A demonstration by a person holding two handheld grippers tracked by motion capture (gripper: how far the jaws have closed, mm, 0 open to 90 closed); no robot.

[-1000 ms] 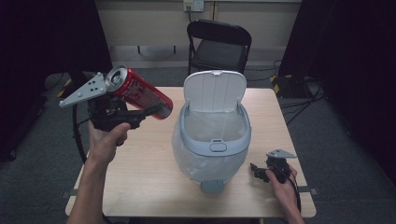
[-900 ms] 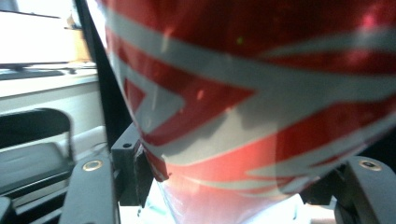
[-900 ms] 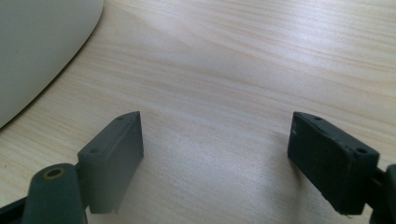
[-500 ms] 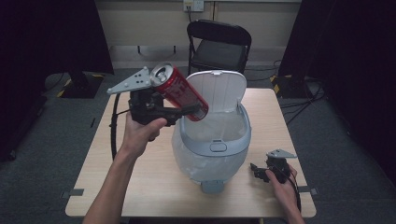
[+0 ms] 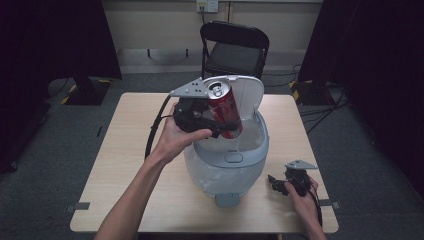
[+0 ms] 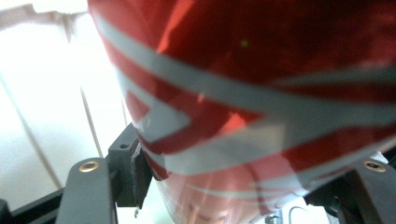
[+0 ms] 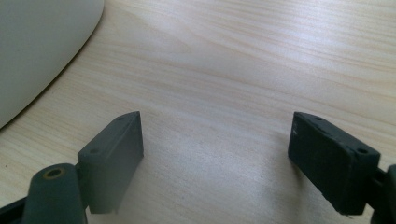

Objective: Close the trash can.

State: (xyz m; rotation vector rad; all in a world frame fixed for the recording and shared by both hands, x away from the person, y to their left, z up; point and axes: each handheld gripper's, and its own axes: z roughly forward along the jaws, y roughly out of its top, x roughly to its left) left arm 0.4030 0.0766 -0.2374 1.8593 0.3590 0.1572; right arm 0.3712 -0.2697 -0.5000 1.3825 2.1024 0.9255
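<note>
- Red can point(image 5: 225, 109) clamped in left gripper point(image 5: 212, 127), jaws pressed on both sides of its body; tilted, top end up toward camera, bottom end down over bin mouth.
- In left gripper view: can point(image 6: 261, 93) wedged between the two black jaws, white bin liner behind it.
- Jaws just been opening a little, can between them.
- Pale blue-grey bin point(image 5: 227, 165) at table centre, lid point(image 5: 247, 95) flipped up at back; stands right behind can, blocks any move further away from person.
- Bin rim just under can; white liner point(image 5: 215, 172) showing through bin wall.
- Right gripper point(image 5: 280, 185) low at table's near right corner, jaws spread wide, nothing between; well apart from bin.
- In right gripper view: bare wood betw. pads point(image 7: 116, 154), bin's curved wall point(image 7: 42, 46) at upper left.
- Table point(image 5: 130, 145): open wood left of bin, also right of bin; near edge close to right hand point(image 5: 302, 197).
- Black folding chair point(image 5: 235, 47) beyond far edge, off table, not in way.
- Dark curtains both sides, grey floor round table.
</note>
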